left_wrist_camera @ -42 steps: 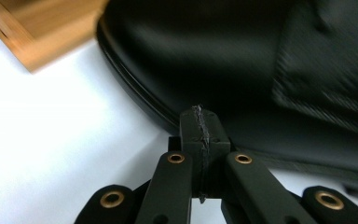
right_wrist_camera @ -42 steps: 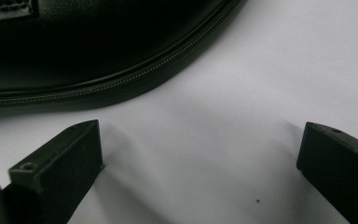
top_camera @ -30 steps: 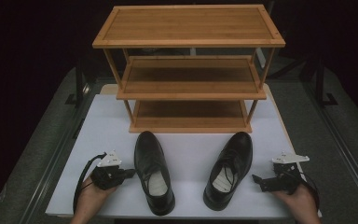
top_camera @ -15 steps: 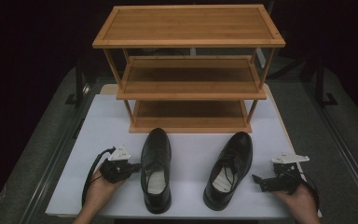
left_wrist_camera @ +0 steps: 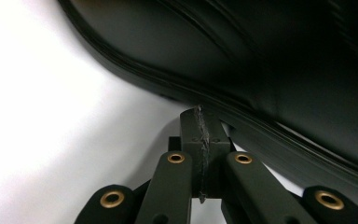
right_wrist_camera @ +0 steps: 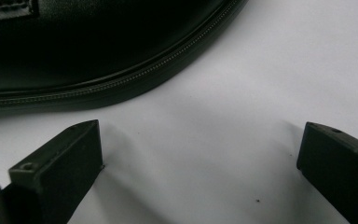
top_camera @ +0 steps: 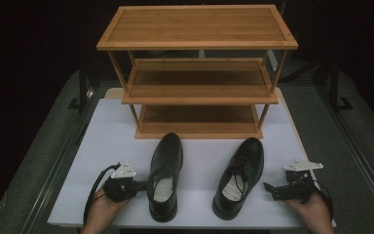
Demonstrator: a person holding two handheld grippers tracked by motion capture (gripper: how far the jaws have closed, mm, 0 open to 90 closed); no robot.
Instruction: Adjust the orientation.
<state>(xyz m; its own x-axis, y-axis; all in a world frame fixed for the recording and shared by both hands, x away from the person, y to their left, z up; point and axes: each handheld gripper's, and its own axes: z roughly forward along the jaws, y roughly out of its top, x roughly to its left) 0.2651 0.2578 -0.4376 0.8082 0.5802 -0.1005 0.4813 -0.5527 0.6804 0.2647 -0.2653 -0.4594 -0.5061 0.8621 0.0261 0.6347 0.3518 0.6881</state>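
From where I sit, my left hand-held gripper (top_camera: 139,185) lies low and level over the white tabletop (top_camera: 102,146), its tips turned toward the left shoe (top_camera: 165,178), the landmark I steer by. The left gripper view shows its black jaws pressed together with nothing between them, right up against that shoe's ribbed sole edge (left_wrist_camera: 242,121); I think the tips touch the welt, though the close view leaves it uncertain. The left shoe is smooth black leather with a pale insole, toe pointing at the bamboo shoe rack (top_camera: 197,87) behind it. To its right stands the right shoe (top_camera: 238,175), laced and angled slightly. Further right of it, my right hand-held gripper (top_camera: 271,187) rests in my hand, pointing toward it. The right gripper view shows its jaws standing wide apart over bare tabletop, the shoe's stitched welt (right_wrist_camera: 135,79) just beyond them.
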